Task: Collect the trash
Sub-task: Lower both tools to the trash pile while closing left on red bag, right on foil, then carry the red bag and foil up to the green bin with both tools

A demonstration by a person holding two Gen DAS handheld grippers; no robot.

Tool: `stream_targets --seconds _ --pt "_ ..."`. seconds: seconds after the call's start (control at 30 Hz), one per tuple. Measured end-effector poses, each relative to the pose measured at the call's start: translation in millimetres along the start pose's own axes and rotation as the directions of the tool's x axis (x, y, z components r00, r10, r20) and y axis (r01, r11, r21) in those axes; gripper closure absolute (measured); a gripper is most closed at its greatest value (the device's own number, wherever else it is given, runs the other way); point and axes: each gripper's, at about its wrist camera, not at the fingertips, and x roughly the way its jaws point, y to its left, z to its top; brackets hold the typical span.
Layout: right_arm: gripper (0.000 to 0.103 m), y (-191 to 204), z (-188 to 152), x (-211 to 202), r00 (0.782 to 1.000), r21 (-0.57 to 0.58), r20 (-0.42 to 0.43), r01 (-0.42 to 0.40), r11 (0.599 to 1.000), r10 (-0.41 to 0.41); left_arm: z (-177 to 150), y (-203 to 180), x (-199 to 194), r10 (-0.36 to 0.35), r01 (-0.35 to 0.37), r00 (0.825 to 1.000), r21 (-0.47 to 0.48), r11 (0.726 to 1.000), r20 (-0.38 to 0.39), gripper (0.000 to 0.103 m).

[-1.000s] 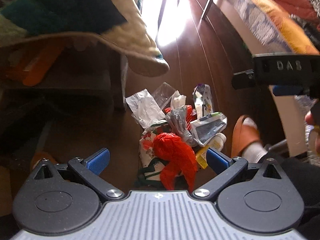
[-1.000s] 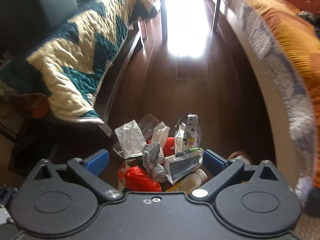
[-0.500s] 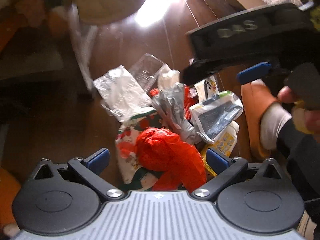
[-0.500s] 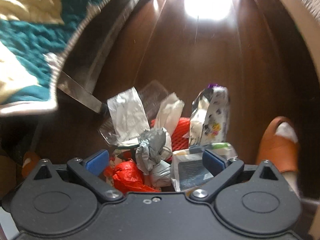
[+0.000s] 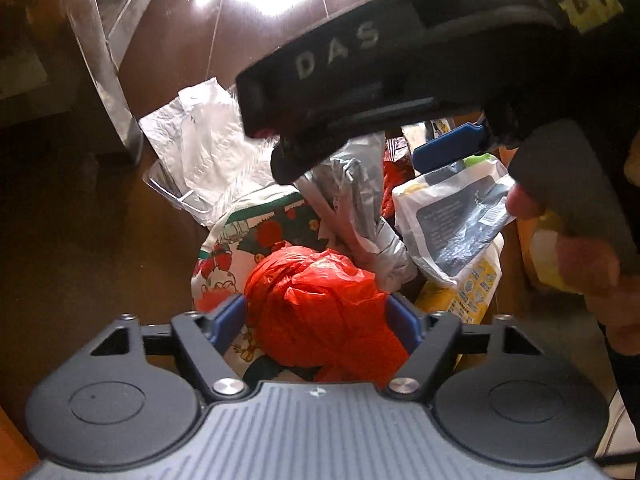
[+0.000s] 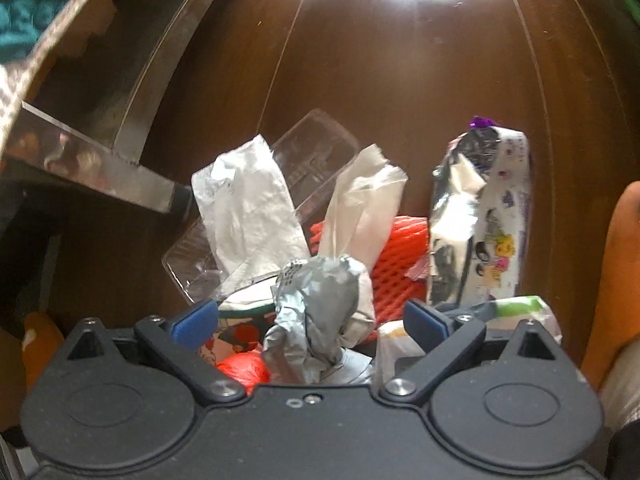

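A dark brown wooden floor [image 6: 400, 100] carries a heap of trash, with sunlight glaring off the boards at the far end and a shiny metal furniture leg [image 5: 100, 60] standing at the left. In the left wrist view, a white crumpled plastic bag [image 5: 204, 140] lies at the left of the heap, over a clear plastic tray [image 6: 316, 152] that shows best from the right wrist. Next comes a printed bag with red and green cartoon figures [image 5: 240, 240], and resting on it a crumpled red plastic bag [image 5: 316, 300]. The left hand-held gripper [image 5: 318, 322] has its blue pads on either side of this red bag, partly closed and touching or nearly touching it; a firm grip cannot be confirmed. To the right lie a crumpled silver-grey bag [image 5: 352, 208], a grey-and-white pouch [image 5: 452, 216] and a yellow-labelled bottle [image 5: 472, 288] beneath it. In the right wrist view, the right hand-held gripper [image 6: 312, 320] hangs wide open over the heap, its pads flanking the silver-grey bag without touching it. Behind sit a white tissue-like wrapper [image 6: 360, 200], red foam netting [image 6: 396, 264] and, upright at the right, a foil snack bag with cartoon prints [image 6: 480, 224]. An orange slipper [image 6: 616, 280] edges the frame at far right.
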Motion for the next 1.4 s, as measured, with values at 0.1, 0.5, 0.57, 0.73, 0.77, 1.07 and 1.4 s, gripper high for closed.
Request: stream_targets --seconds 0.1,0.5,0.57,0.73,0.77,1.07,1.4 --pt "0.007 3.0 -1.8 6.7 1.000 -0.020 0.000 0.017 1.000 -0.017 0.3 2.2 1.6 -0.012 0.012 1.000 -0.003 1.000 0.001 0.039" --pt "0.088 -3.1 -9.1 17.3 0.998 -0.047 -0.037 0.045 0.998 -0.047 -1.1 3.2 -3.6 -0.028 0.028 1.000 -0.005 1.000 0.009 0.056" --pt "0.091 -2.9 -11.3 13.8 0.999 -0.044 -0.027 0.044 0.998 -0.045 -2.0 3.8 -7.9 -0.021 0.021 1.000 -0.011 1.000 0.004 0.058" --pt "0.093 -2.1 -20.7 -5.5 0.999 -0.007 -0.003 0.035 0.999 -0.035 -7.3 6.2 -32.6 -0.002 0.002 1.000 -0.001 1.000 0.021 0.058" --pt "0.093 0.0 -23.1 -13.3 1.000 -0.010 0.008 0.023 1.000 -0.023 -8.6 5.8 -40.8 0.003 -0.003 1.000 0.004 1.000 0.031 0.059" --pt "0.093 27.5 -52.7 -116.1 0.978 -0.043 0.182 -0.093 0.995 0.099 -14.1 -0.2 -145.0 0.053 -0.065 0.983 0.060 0.996 0.177 0.059" --pt "0.093 67.1 -68.8 -280.9 0.886 -0.220 0.433 -0.076 0.972 0.168 -6.9 11.1 -297.5 0.089 -0.092 0.909 -0.012 0.996 0.407 0.059"
